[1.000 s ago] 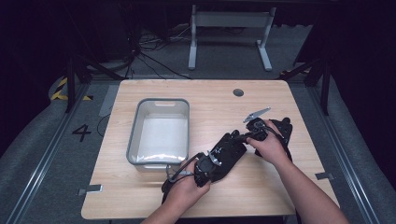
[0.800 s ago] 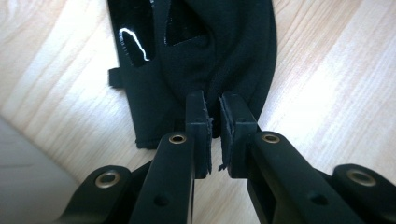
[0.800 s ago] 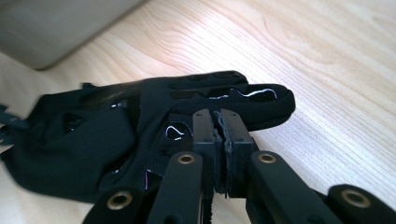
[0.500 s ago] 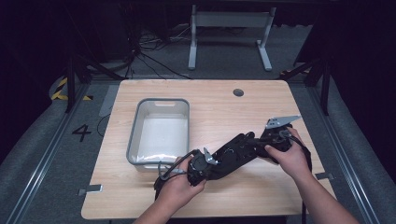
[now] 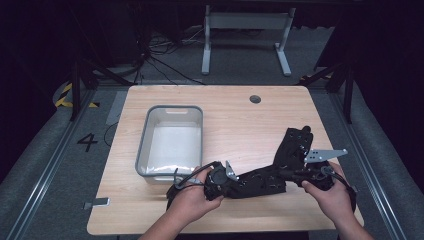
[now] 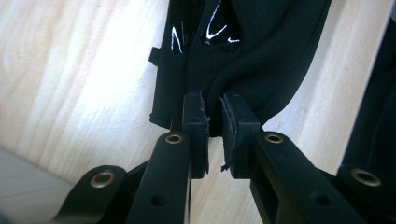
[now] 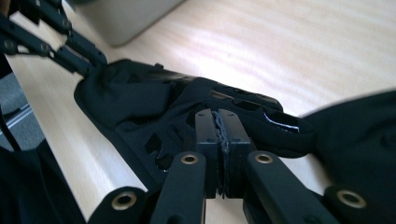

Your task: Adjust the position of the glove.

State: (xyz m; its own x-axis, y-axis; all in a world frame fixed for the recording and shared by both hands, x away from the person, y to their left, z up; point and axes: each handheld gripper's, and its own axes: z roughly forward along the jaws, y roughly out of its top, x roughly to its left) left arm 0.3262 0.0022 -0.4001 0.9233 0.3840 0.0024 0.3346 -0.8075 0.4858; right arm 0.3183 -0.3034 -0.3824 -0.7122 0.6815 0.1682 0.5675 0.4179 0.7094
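Observation:
A black garment (image 5: 260, 182) lies stretched across the front of the wooden table (image 5: 240, 115), with one end folded up toward the back (image 5: 296, 145). My left gripper (image 5: 238, 181) is shut on the garment's left end; in the left gripper view its pads (image 6: 194, 121) pinch a fold of the black fabric (image 6: 261, 56). My right gripper (image 5: 296, 175) is shut on the right part. Its jaws have just been closing, and in the right gripper view they (image 7: 218, 126) press together on the cloth (image 7: 140, 98). The left gripper (image 7: 70, 51) shows at the far end there.
A grey plastic bin (image 5: 142, 145) with a pale inside stands on the left half of the table, just behind my left hand. A round cable hole (image 5: 255, 99) sits near the table's back edge. A metal stand (image 5: 245, 30) is on the floor beyond.
My right hand has moved to the right and toward the front edge, drawing the garment out from a bunch into a long strip. The left hand has barely shifted.

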